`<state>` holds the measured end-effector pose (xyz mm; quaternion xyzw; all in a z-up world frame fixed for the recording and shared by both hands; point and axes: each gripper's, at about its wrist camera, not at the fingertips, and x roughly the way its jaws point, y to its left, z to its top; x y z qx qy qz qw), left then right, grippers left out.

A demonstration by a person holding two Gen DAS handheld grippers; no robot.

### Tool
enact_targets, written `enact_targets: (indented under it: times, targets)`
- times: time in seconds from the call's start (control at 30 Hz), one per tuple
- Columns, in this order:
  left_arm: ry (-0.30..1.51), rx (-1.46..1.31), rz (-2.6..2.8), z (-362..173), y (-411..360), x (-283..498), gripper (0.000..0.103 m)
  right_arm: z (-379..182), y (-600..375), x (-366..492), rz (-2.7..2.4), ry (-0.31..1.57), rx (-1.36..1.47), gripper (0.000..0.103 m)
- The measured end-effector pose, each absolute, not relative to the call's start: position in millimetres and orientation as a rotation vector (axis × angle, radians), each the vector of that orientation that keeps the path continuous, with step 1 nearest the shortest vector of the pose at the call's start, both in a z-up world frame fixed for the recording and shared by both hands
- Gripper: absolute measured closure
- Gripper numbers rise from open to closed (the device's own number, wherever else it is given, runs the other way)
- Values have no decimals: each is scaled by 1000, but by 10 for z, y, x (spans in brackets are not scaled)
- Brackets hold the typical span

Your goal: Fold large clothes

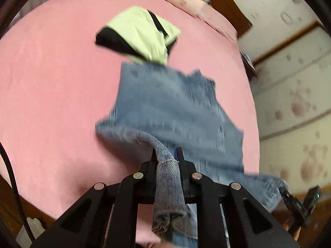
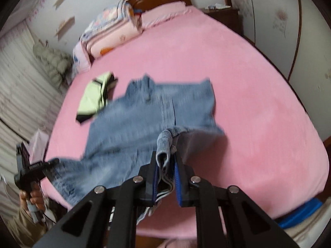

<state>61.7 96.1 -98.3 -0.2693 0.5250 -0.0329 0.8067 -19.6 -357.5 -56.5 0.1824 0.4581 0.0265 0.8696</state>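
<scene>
The pink bed [image 2: 258,95] fills both views, with bedding stacked at its far left. The jeans [image 2: 144,119] lie spread across its near half, the near edge lifted off the sheet by 2 claws. A folded green-and-black garment [image 2: 95,99] sits just past the jeans' far left corner, touching or nearly so. The left gripper [image 1: 167,155] is clamped on a rolled denim hem; the right gripper [image 2: 165,159] is pinched tight on a thick doubled edge.

Risks, as I judge them: carrying the fold far-left could drag the jeans over the green garment, and uneven pulling could skew the fold. The thick denim roll could slip from either grip.
</scene>
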Motion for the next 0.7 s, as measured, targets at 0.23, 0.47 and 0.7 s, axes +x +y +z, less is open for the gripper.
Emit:
enact_targets:
  times: [0.23, 0.47, 0.7]
  targets:
    - [1142, -618, 126, -1225, 1161, 1796, 91, -649, -3914, 1089, 13, 959, 464, 92]
    - [1252, -559, 265, -1886, 1058, 2856, 87, -1226, -4145, 2400, -34, 1023, 472, 92]
    - [1297, -466, 332, -2235, 1051, 3261, 57, -1685, -4282, 3114, -78, 1064, 420, 92]
